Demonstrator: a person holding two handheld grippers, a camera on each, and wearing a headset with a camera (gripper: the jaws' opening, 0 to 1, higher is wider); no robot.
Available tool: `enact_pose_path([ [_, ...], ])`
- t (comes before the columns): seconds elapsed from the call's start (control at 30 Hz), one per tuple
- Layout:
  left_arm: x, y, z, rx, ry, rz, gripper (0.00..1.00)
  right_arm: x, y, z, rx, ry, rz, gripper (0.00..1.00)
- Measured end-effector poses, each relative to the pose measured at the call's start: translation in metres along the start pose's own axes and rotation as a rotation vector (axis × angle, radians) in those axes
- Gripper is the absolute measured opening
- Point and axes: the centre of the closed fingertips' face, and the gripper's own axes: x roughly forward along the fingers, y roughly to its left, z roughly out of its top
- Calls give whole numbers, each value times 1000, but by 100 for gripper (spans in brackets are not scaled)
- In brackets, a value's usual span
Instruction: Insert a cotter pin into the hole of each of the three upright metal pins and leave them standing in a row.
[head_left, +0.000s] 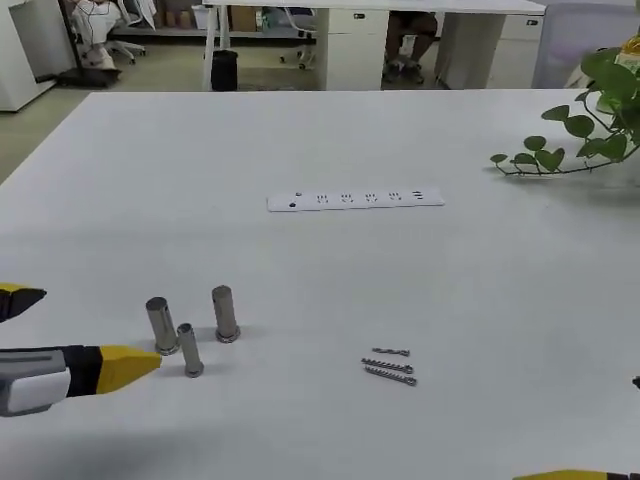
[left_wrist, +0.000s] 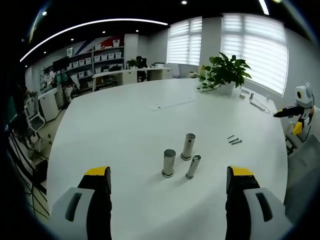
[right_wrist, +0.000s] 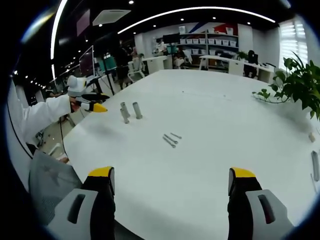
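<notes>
Three upright metal pins (head_left: 189, 350) stand close together on the white table (head_left: 320, 270), left of centre; the left gripper view has the pins (left_wrist: 188, 146) just ahead of the jaws. Three cotter pins (head_left: 390, 367) lie flat to their right, small in the left gripper view as cotter pins (left_wrist: 234, 140). My left gripper (head_left: 100, 330) is open at the left edge, beside the pins, holding nothing (left_wrist: 168, 173). My right gripper (right_wrist: 170, 175) is open and empty, well back from the cotter pins (right_wrist: 170, 139) and the pins (right_wrist: 136, 110).
A white power strip (head_left: 355, 199) lies across the middle of the table. A trailing green plant (head_left: 585, 130) sits at the far right edge. Office chairs and desks stand beyond the table. The right gripper view shows a person's white sleeve (right_wrist: 42, 117).
</notes>
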Motion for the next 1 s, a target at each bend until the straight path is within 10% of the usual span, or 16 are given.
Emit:
enact_pose_path([
  [0.33,15,23,10,-16,-42,114,87,-1,-1,1,-4,3,-1,92],
  [1.0,46,21,14,-24,-44,81,76,-1,-3,1,-13,18,0,92],
])
